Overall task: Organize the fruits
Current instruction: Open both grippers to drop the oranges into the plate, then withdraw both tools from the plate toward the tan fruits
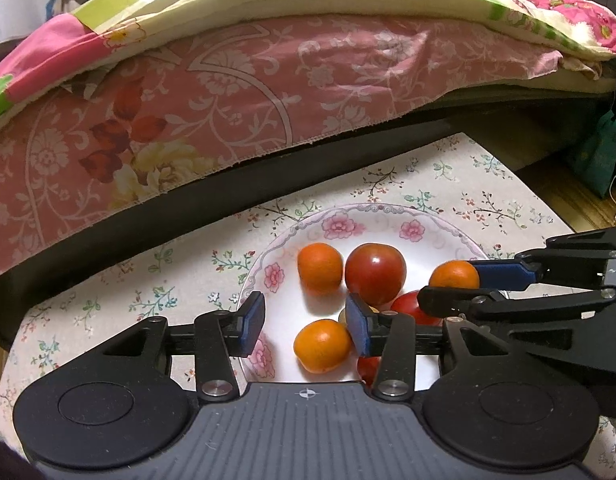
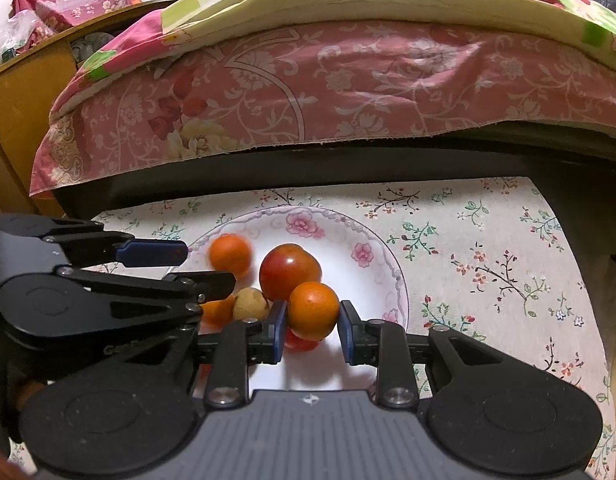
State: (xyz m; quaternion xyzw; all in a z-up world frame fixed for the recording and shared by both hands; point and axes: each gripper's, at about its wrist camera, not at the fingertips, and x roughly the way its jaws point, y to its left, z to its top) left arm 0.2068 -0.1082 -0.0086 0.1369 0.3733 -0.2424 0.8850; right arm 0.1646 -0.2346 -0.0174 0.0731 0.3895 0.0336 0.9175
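Right gripper (image 2: 311, 330): blue-padded jaws spread either side of a small round orange mandarin (image 2: 312, 316); left pad looks touching, right pad shows a gap, so released, not yet gripping.
Left gripper (image 1: 304, 322): jaws apart, holding nothing; another small orange mandarin (image 1: 323, 345) lies beside its right pad.
Fruit location: all inside the white floral-rimmed ceramic plate (image 2: 363, 240), which sits on the flowered cloth-covered table (image 2: 487, 248), toward its far edge by the bed.
Other fruit: large red tomato (image 2: 290, 270) just behind; tan round longan-like fruit (image 2: 250, 304) to its left.
Doing it well: I judge centring the pads across the mandarin's widest part, closing gently, then lifting straight up avoids knocking the tomato.
Orientation: mandarin is near-spherical; no clear long axis, stem end cannot be told.
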